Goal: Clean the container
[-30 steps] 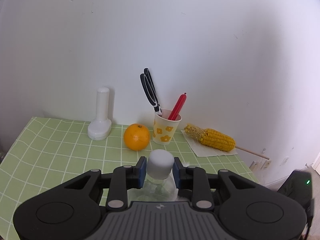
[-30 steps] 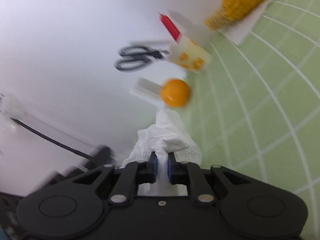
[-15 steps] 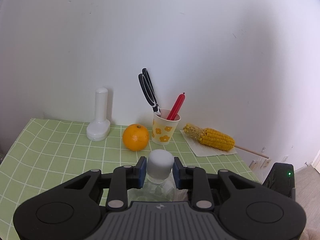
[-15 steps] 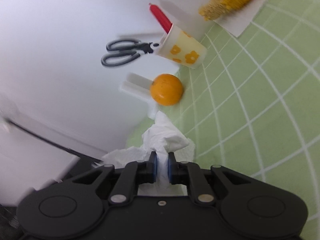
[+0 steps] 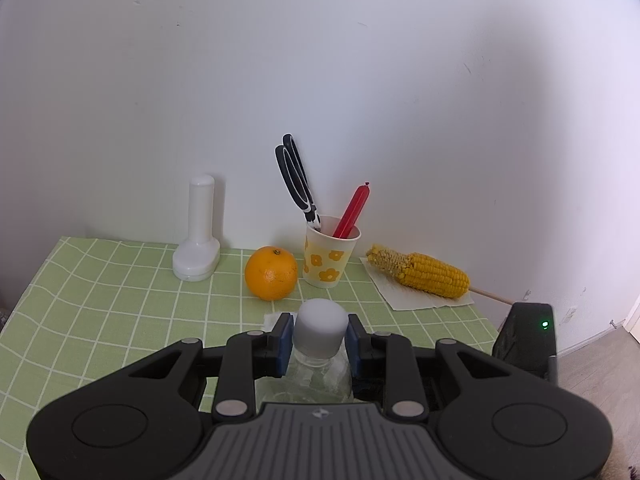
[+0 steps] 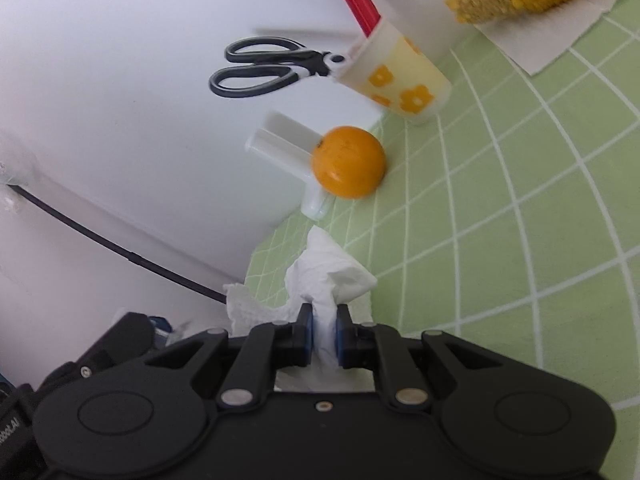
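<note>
My left gripper [image 5: 319, 338] is shut on a clear container with a white cap [image 5: 319, 326], gripping it at the neck and holding it upright above the green checked table [image 5: 120, 308]. Its clear body [image 5: 320, 378] shows between the jaws. My right gripper [image 6: 323, 330] is shut on a crumpled white paper towel [image 6: 332, 276], which sticks out past the fingertips. The right wrist view is rolled sideways, with the table on the right. The container does not show in the right wrist view.
Along the back wall stand a white upright holder [image 5: 199, 236], an orange [image 5: 271, 273], a flowered paper cup [image 5: 328, 254] with black scissors [image 5: 296, 178] and a red utensil [image 5: 354, 210], and a corn cob [image 5: 424, 275] on a paper sheet. A black device [image 5: 526, 340] sits past the table's right edge.
The left gripper and container have stayed almost still. The right gripper has rolled and swung with the paper towel, so the cup and orange sit larger and further right in its view.
</note>
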Motion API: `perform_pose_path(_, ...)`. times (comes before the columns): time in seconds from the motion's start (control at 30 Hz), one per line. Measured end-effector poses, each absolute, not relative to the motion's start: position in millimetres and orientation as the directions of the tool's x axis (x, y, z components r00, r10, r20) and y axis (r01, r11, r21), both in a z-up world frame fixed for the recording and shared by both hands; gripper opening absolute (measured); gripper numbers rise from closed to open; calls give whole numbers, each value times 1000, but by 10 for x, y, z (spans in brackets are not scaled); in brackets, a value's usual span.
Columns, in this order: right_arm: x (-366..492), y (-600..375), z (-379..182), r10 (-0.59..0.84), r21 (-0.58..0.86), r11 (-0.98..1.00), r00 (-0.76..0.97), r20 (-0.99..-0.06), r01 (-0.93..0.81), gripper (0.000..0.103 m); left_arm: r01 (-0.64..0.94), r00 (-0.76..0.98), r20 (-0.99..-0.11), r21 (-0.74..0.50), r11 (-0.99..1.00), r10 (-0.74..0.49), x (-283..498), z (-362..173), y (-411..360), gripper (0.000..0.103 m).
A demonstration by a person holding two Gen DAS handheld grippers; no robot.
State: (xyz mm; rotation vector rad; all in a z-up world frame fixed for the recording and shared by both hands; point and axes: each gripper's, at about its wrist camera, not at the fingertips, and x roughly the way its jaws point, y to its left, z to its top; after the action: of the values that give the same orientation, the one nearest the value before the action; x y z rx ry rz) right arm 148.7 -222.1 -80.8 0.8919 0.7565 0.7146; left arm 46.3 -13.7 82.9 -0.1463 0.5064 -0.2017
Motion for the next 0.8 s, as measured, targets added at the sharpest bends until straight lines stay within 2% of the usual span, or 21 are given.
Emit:
perform_pose_path(0.07, 1508, -2242, -822, 811, 884, 412, 533, -244, -222, 12, 157, 854, -467, -187, 970, -228, 463, 832, -139, 29)
perform_pose_path(0.17, 1552, -2267, -770, 845, 914, 310, 517, -139, -261, 12, 159, 852, -469, -186, 969, -230, 464, 837, -137, 29)
perform_pose_path(0.27, 1646, -2215, -714, 875, 905, 285, 471, -112, -315, 12, 161, 851, -471, -190, 969, -233, 463, 838, -129, 29)
perform_pose_path(0.47, 1627, -2170, -791, 852, 863, 405, 467, -236, -303, 11, 157, 851, -471, -194, 968, -233, 460, 830, -124, 29)
perform_pose_path(0.6, 1480, -2251, -786, 822, 830, 455, 511, -252, -323, 11, 152, 851, -472, -202, 967, -232, 464, 822, -124, 29)
perform_pose_path(0.67, 1408, -2244, -683, 800, 761, 522, 531, -279, -386, 11, 152, 850, -472, -203, 967, -233, 468, 820, -125, 29)
perform_pose_path(0.73, 1325, -2272, -551, 796, 700, 543, 550, -252, -464, 11, 153, 851, -471, -202, 967, -233, 471, 816, -128, 29)
perform_pose_path(0.8, 1298, -2330, -437, 815, 691, 504, 550, -183, -518, 11, 154, 851, -470, -201, 968, -233, 467, 811, -130, 29)
